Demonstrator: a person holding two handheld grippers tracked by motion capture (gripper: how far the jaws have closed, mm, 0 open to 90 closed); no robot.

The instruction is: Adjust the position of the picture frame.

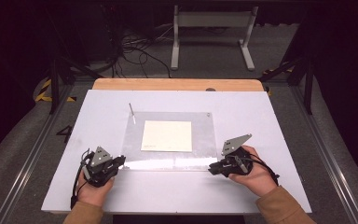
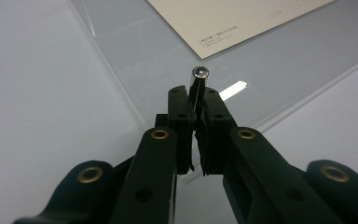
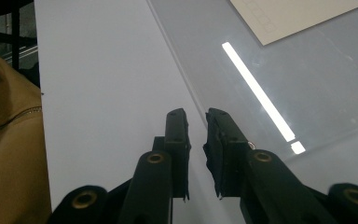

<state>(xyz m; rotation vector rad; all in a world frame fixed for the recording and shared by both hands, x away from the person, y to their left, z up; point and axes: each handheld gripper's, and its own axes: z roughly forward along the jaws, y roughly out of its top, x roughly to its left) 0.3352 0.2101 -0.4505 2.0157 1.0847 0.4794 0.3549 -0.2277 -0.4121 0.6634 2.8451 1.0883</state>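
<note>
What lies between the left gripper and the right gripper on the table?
In the high view, the near edge of the clear acrylic sheet lies between the left gripper and the right gripper, showing a bright light reflection; the cream paper lies farther back.

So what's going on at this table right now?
A person is working with tongs in each hand at the near corners of a clear acrylic sheet that lies over a cream paper on the white table. The left tongs are clamped on a small metal standoff screw at the near-left corner. The right tongs sit slightly apart at the near-right corner, nothing between them. Another screw stands at the far-left corner.
</note>
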